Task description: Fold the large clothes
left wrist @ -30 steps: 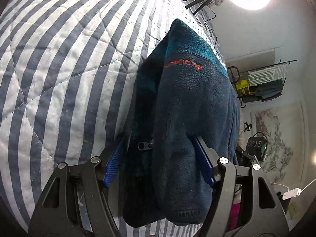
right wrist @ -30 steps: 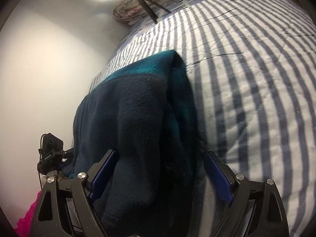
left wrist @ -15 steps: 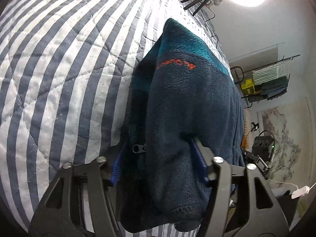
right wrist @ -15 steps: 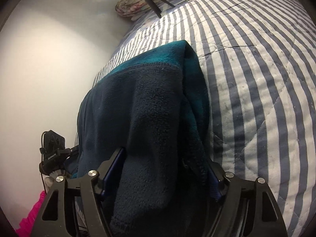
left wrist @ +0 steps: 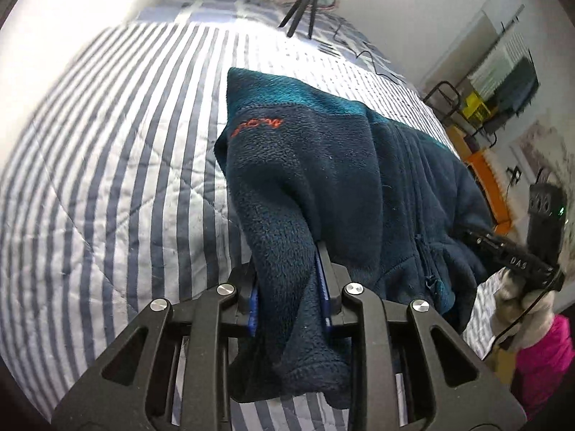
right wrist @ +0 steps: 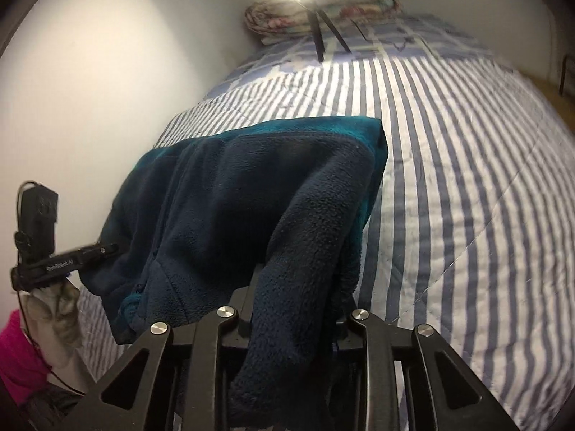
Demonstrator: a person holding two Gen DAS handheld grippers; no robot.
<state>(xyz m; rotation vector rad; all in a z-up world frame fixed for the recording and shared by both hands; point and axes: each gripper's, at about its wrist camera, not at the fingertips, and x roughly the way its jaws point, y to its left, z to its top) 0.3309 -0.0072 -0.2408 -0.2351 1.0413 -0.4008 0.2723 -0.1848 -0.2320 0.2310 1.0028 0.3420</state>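
Underneath everything lies the bed (left wrist: pixel 107 179), covered by a quilt in blue and white stripes with diagonal stitching. On the bed's near part sits the fleece jacket (left wrist: pixel 323 165), dark navy with a teal band along its far edge and small orange lettering near one corner; it is folded over on itself, its far edge resting on the quilt and its near edge lifted toward both cameras. A zipper runs down the jacket's middle, ending at a small pull near the bottom hem.

At the bed's far end, past the jacket, a floral bundle of bedding (right wrist: pixel 323 10) is piled up, with a black tripod (left wrist: pixel 302 10) standing in front of it under a bright round lamp.

On the jacket's near edge, the left gripper (left wrist: pixel 287 280) has its jaws clamped on a thick fold of fleece, which spills down between the black arms. Likewise the right gripper (right wrist: pixel 294 309) has its jaws pressed together on another bunched fold at the jacket's opposite near corner.
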